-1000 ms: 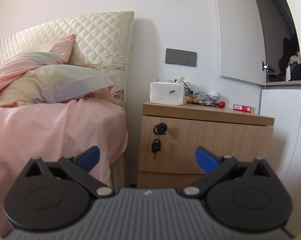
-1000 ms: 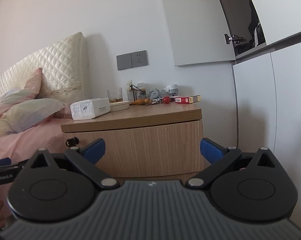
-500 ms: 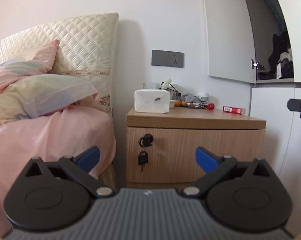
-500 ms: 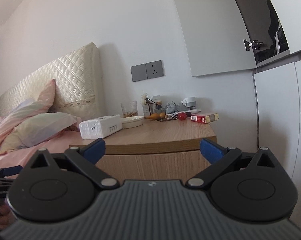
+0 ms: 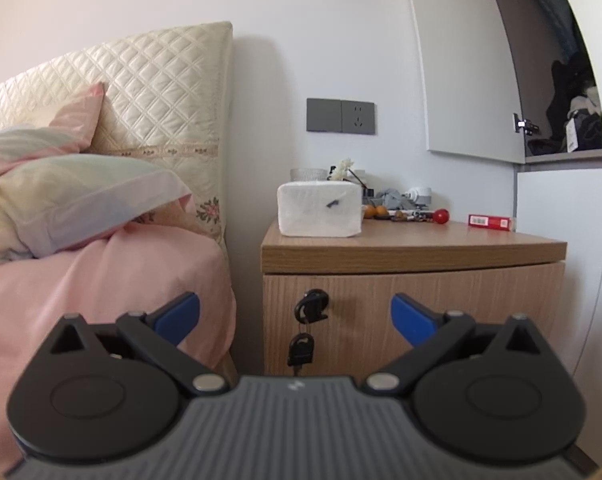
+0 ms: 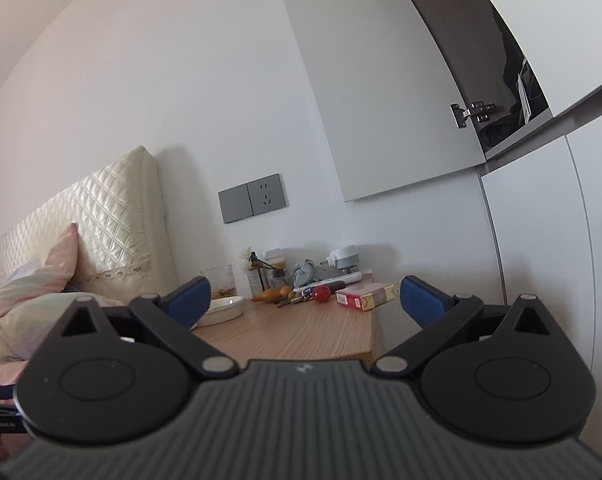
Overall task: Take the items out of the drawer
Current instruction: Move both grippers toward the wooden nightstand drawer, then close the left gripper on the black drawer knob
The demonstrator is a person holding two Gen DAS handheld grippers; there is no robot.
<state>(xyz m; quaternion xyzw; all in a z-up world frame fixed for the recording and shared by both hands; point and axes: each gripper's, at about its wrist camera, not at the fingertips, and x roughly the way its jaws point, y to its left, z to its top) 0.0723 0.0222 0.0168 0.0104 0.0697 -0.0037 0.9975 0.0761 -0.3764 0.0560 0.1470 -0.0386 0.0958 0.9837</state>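
Approaching the closed drawer (image 5: 413,304) with left gripper (image 5: 295,316) and right gripper (image 6: 305,300), jaws spread and empty; next, probably needing a hold on the key (image 5: 312,309).

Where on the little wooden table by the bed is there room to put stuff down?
The front of the wooden bedside table top is bare, from the white tissue pack across to the red box. The back by the wall is crowded: a glass cup, a white dish, a red ball and small clutter.
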